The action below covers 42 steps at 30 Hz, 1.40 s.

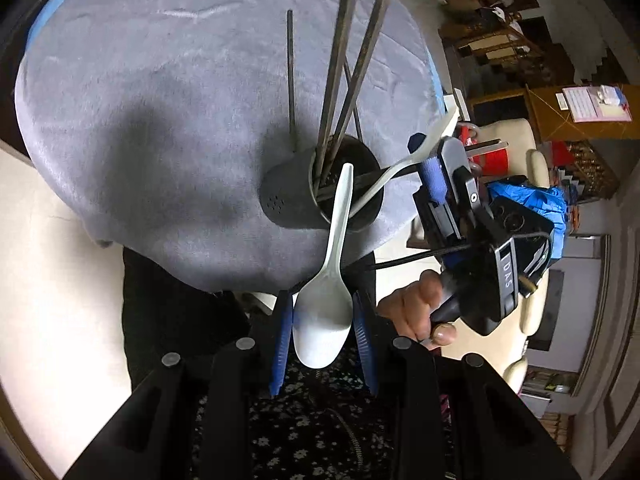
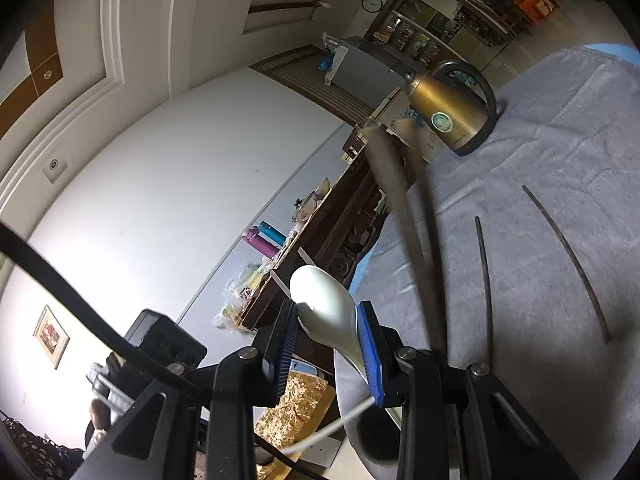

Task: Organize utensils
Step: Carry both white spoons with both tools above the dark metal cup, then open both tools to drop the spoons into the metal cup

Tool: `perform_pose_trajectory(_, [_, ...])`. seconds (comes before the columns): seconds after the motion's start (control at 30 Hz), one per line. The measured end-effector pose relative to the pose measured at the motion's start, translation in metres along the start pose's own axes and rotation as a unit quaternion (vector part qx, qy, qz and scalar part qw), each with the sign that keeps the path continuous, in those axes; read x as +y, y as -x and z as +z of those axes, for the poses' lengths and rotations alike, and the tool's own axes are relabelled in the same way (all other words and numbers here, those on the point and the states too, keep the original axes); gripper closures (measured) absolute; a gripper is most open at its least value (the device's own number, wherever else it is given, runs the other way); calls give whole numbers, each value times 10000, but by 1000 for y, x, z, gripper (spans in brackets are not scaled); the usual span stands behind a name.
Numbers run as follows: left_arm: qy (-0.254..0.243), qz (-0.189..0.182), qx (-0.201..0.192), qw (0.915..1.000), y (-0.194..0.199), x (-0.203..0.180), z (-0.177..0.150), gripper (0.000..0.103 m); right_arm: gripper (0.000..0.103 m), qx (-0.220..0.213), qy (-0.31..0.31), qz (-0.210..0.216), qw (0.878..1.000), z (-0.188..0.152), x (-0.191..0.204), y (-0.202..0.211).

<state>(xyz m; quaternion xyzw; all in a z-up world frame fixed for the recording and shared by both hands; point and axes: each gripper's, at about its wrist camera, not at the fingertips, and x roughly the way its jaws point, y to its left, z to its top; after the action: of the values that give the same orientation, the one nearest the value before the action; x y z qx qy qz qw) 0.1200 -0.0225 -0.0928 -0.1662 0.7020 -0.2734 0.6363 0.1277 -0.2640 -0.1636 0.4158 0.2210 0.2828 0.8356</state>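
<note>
Partly hidden, right spoon's [image 2: 326,312] handle vanishes behind blue pad [image 2: 370,356].

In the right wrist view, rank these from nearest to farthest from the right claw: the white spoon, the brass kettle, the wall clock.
1. White spoon: gripped between the right claw pads.
2. Brass kettle: across the grey cloth, upper right.
3. Wall clock: on the far wall, top of view.

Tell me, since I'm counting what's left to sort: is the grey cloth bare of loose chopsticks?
No, two dark chopsticks lie loose on the grey cloth.
</note>
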Motion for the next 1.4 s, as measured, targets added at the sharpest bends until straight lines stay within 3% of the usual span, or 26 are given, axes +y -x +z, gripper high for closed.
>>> perform_pose_trajectory(0.3, [268,-31,88,9996,-7,-4,8,71,70,-59,-45,30,10000,1,-3,23])
perform_pose_trajectory(0.57, [343,88,60,9994,-6,-6,15,71,70,-467,-94,154,9987,11,-4,59])
perform_pose_trajectory(0.8, [51,1095,174,9938,-6,-27,24,71,70,-689,-225,189,9972,18,-13,79])
perform_pose_trajectory(0.97, [-222,1507,261,9880,-7,-55,32,71,70,-696,-334,255,9967,16,-21,83])
perform_pose_trajectory(1.27, [-577,2086,560,9747,-18,-83,55,71,70,-918,-536,333,9938,20,-35,105])
perform_pose_trajectory(1.4, [-585,2025,397,9767,-12,-96,75,71,66,-1053,-674,340,9916,22,-43,115])
